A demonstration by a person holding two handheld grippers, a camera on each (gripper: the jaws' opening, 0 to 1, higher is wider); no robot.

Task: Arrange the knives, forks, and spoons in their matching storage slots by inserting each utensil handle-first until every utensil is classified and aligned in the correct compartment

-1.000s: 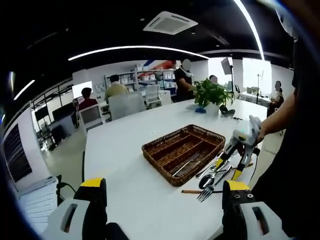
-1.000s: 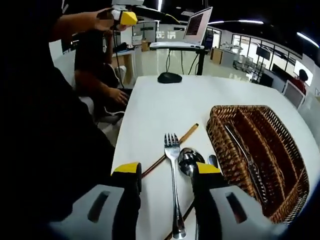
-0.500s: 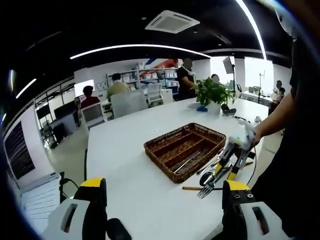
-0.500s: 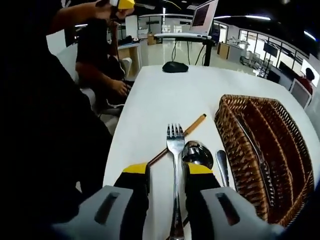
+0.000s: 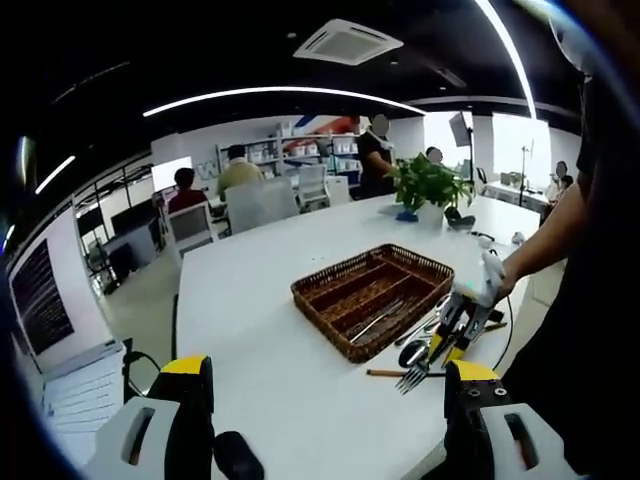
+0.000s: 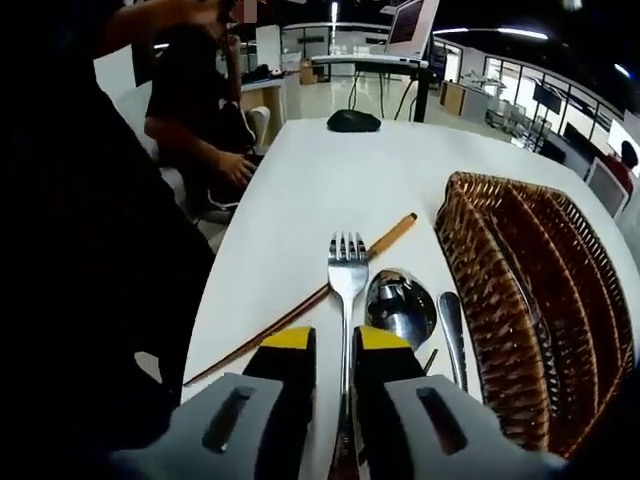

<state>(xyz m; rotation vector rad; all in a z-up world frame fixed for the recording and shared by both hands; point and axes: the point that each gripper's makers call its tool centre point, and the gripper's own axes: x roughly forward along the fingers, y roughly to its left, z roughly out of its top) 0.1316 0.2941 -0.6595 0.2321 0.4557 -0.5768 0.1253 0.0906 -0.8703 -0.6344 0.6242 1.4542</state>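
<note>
Two claws, one per hand. Right claw: jaws drawn in close on either side of the handle of one fork, which lies flat on the white surface with its tines pointing away; the jaws look closed onto the handle or all but, so this reads as the pick-up grip, taken low on the handle so the fork can be turned and fed handle-first. Left claw: jaws set wide, nothing between them, held well back above the near edge of the surface, apparently idle as an onlooker; in its view the right claw is seen down among the loose utensils. Just beside the fork, toward the basket: one spoon, bowl up, plus one slimmer rounded handle end of a second piece, type not told for certain. On the fork's other side: one long wooden stick, brown-tipped, lying slantwise, probably a chopstick and so no part of the sorting. Near these, one brown wicker basket, divided into long slots running lengthwise; in the left gripper view at least one metal utensil already lies in a slot, exact count too small to tell. Further off on the surface: one dark mouse-like object, one potted plant. Beyond, seated and standing people, white chairs, shelving.
</note>
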